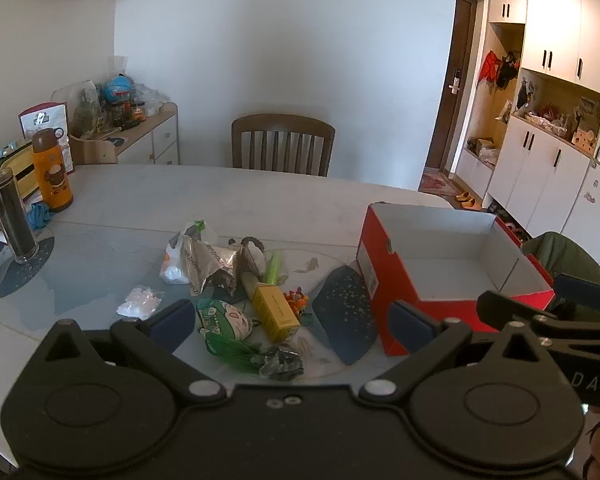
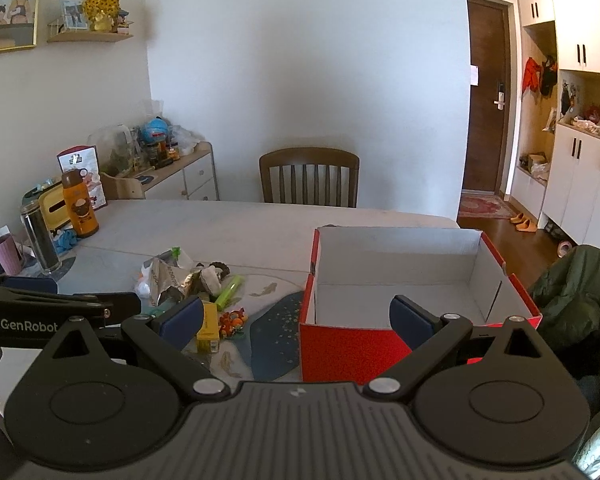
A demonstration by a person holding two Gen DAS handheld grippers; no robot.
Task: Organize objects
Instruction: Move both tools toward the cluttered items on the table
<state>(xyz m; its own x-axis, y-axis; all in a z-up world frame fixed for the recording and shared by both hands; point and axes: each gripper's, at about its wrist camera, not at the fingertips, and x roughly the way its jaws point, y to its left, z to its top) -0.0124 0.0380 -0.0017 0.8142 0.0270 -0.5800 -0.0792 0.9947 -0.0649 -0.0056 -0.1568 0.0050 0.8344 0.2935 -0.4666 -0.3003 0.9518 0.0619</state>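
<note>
- Readable text: "GenRobot" in white on the side of the left gripper [image 2: 60, 304] as seen in the right wrist view; "DAS" partial on the right gripper [image 1: 548, 308] body at the right edge of the left wrist view. Foil packet [image 1: 210, 266] has print on it, too distorted to read. Yellow box [image 1: 276, 312] has small dark print, illegible.
- Left gripper: fingers [image 1: 172, 320] spread wide, nothing between them, held above the surface [image 1: 220, 200].
- Right gripper [image 2: 296, 316]: fingers [image 2: 412, 316] also spread wide, holding nothing.
- Clutter pile sits on the surface straight ahead of the left fingers: green cartoon plush with tassel [image 1: 226, 320] just past the left pad, yellow box beside it, small orange toy [image 1: 296, 300] right of the box, green marker [image 1: 274, 266] behind, foil packet and white plastic bag [image 1: 176, 264] at the back, small clear crinkled bag [image 1: 138, 300] off to the left, dark grey lump [image 1: 282, 364] nearest the camera.
- Red cardboard box [image 2: 400, 280], open top, white inside, empty; stands right of the pile, directly ahead of the right fingers, its near red wall between them in view.
- Dark blue speckled mat [image 1: 344, 312] lies flat between pile and red box, touching the box's base.
- Far left of surface: orange flask [image 1: 52, 172], clear tumbler [image 1: 12, 216], pink cup [image 2: 6, 256]. Wooden chair [image 1: 282, 144] at the far side.
</note>
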